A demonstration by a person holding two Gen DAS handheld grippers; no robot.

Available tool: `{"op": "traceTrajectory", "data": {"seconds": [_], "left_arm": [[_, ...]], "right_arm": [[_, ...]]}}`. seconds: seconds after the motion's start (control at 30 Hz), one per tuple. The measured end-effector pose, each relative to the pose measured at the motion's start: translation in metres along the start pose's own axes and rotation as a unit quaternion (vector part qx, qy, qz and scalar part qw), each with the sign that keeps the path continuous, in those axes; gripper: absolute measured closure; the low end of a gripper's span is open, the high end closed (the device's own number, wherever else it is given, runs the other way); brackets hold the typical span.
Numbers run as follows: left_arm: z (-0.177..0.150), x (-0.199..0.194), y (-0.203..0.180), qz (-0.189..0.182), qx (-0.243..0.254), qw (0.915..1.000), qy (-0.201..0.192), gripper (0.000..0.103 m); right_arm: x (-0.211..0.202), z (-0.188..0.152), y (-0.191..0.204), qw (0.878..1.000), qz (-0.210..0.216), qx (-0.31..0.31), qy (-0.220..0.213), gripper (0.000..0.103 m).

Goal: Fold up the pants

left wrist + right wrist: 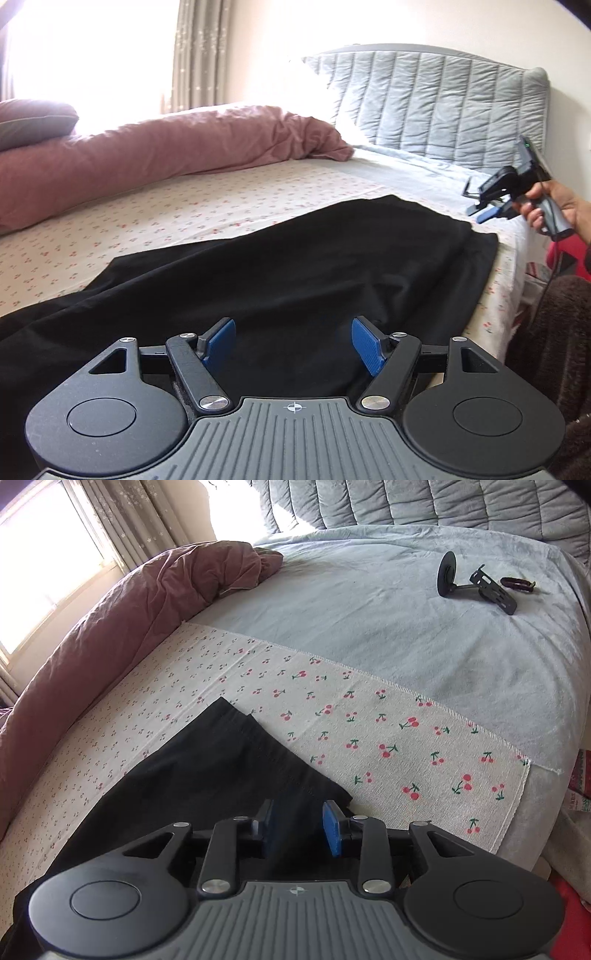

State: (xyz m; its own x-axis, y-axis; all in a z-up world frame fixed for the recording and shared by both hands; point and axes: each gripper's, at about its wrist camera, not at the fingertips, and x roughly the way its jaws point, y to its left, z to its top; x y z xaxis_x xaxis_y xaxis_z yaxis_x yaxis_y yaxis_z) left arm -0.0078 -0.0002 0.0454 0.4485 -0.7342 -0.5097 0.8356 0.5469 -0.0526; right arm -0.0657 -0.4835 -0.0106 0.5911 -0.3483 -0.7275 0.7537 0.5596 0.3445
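Note:
Black pants [280, 266] lie spread lengthwise on the cherry-print sheet [155, 218] of a bed. My left gripper [293, 345] is open and empty, its blue pads just above the near part of the pants. My right gripper [301, 829] is open and empty over one end of the pants [207, 775], near their hem corner. In the left wrist view the right gripper [487, 210] is held in a hand past the far end of the pants.
A rolled pink duvet [166, 155] lies along the bed's far side. A grey quilted headboard [436, 103] stands behind. A black phone holder [476, 585] and a dark band [517, 583] lie on the pale blue sheet [406, 627]. The bed edge is at the right.

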Motion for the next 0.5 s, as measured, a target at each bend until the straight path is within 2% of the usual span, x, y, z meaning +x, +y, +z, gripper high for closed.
{"op": "traceTrajectory", "data": {"seconds": [0.13,0.2,0.27,0.43,0.5], "left_arm": [[-0.005,-0.001,-0.015,-0.055,0.037,0.9978,0.01,0.042],[-0.008,0.003,-0.021,-0.066,0.053,0.9961,0.024,0.052],[-0.011,0.011,-0.024,-0.061,0.063,0.9953,0.041,0.057],[-0.021,0.038,-0.034,-0.038,0.085,0.9926,0.077,0.057],[-0.026,0.046,-0.036,-0.023,0.094,0.9923,0.077,0.057]], "right_arm": [[0.013,-0.017,-0.004,0.999,0.024,0.016,0.027,0.067],[0.019,-0.023,-0.005,0.999,0.027,0.021,0.03,0.067],[0.02,-0.027,-0.006,0.999,0.032,0.022,0.02,0.066],[0.025,-0.026,-0.011,0.998,0.042,0.041,-0.004,0.065],[0.028,-0.026,-0.014,0.997,0.049,0.054,-0.016,0.066]]}}
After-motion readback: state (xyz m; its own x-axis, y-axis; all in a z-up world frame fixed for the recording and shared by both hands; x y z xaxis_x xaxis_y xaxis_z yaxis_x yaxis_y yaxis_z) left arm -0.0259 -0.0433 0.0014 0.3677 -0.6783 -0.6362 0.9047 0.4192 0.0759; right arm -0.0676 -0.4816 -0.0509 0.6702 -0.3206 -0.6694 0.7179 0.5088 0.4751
